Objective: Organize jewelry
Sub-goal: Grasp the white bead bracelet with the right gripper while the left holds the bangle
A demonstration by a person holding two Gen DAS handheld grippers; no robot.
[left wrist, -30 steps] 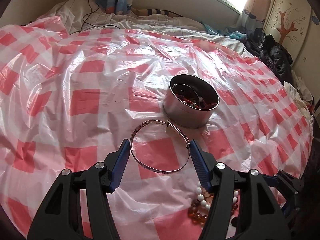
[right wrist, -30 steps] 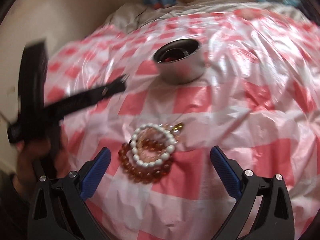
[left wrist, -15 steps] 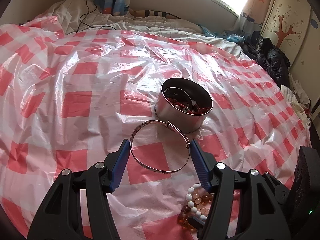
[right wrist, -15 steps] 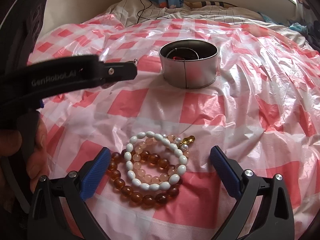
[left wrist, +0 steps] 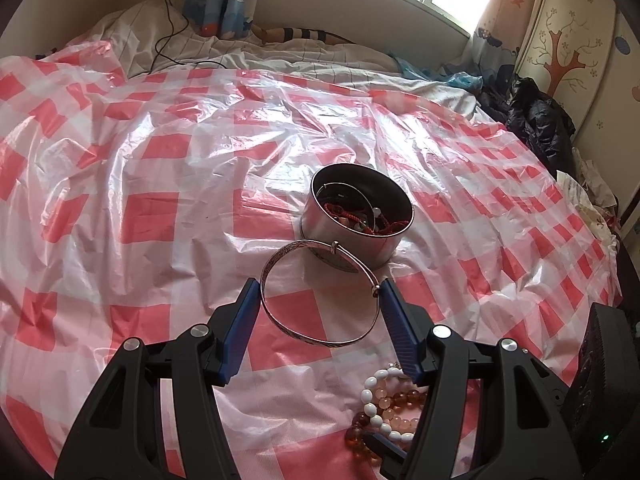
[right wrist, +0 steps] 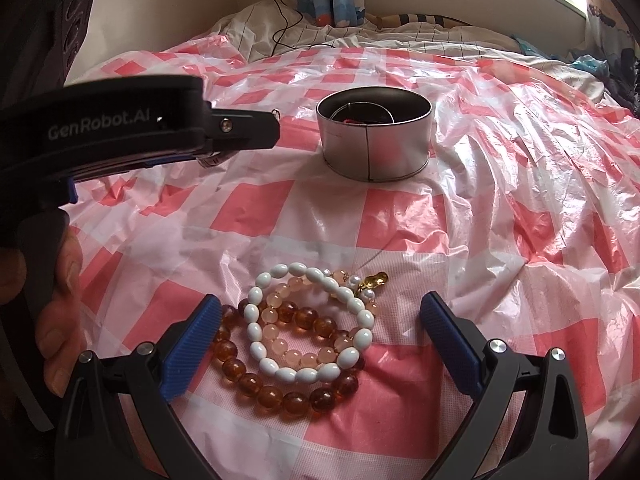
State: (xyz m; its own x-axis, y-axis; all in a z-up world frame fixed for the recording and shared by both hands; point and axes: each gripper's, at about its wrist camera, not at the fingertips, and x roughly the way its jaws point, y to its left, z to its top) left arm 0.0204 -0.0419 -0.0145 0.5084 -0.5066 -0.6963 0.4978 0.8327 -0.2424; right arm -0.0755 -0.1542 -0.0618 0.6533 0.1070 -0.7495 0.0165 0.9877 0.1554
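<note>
Since a second earlier, your right tongs (right wrist: 320,320) had steadied from a blurred sweep and come closer over the beads, while your left tongs (left wrist: 316,320) had barely shifted.

From the left wrist, those tongs were clamped at middling width across the silver bangle (left wrist: 320,296), held just short of the metal tin (left wrist: 362,216) with its red cords inside. You gripped the hoop only at two edge points, so I judged it could twist or spring free on the way over the rim, or knock the tin askew on the soft bed. The red-and-white checked plastic sheet (left wrist: 160,184) lay crinkled and slick over the bedding, with a window and a tree-painted wardrobe (left wrist: 576,40) beyond.

From the right wrist, your tongs stood wide and empty around the pile of bead bracelets (right wrist: 308,332). White, peach and amber strands overlapped, so closing there risked lifting several at once or snagging the gold charm (right wrist: 374,280).
</note>
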